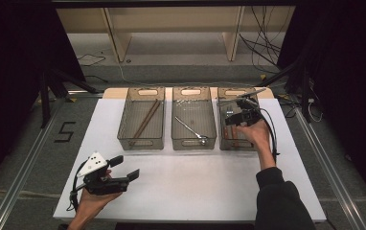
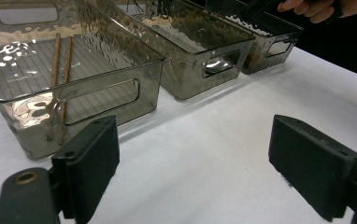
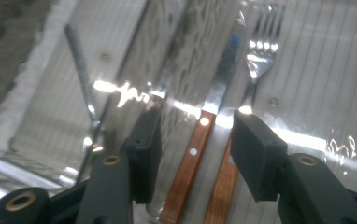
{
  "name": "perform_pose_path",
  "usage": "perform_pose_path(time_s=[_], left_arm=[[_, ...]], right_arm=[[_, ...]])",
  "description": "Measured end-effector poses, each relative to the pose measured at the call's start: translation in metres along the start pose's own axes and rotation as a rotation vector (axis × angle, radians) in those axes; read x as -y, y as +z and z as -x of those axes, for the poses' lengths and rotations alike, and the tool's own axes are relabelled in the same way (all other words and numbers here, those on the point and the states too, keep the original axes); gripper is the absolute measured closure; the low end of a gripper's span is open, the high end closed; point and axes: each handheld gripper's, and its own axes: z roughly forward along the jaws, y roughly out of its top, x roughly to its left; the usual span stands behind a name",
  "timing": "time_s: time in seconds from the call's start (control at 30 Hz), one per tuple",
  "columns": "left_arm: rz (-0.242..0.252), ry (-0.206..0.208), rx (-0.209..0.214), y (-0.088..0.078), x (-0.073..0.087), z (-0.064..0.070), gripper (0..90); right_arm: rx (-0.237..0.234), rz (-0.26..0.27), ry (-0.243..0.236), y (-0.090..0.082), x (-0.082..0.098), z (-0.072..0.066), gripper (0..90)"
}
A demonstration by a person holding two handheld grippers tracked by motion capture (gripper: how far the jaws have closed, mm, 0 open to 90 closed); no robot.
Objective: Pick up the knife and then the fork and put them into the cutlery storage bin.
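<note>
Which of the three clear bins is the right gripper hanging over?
The right-hand bin, the one holding the wooden-handled knife and fork. The right gripper hangs over it; the other two bins hold chopsticks and a metal utensil.

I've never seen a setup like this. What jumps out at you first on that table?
Three clear bins stand in a row at the far side of the white table: chopsticks in the left one, a metal utensil in the middle one. The right gripper hangs over the right bin with open jaws above a wooden-handled knife and fork, while the left gripper waits open near the table's front.
</note>
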Motion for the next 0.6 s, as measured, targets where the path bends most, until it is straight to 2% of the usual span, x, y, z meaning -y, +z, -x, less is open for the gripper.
perform_pose_path(time_s=[0.33,0.6], left_arm=[[-0.001,-0.004,0.001,0.001,0.0,0.0,16.0],[-0.002,-0.007,0.002,0.001,0.0,0.001,16.0]], right_arm=[[-0.077,0.097,-0.056,-0.023,0.011,-0.019,37.9],[-0.131,0.171,-0.117,-0.036,0.02,-0.037,32.7]])
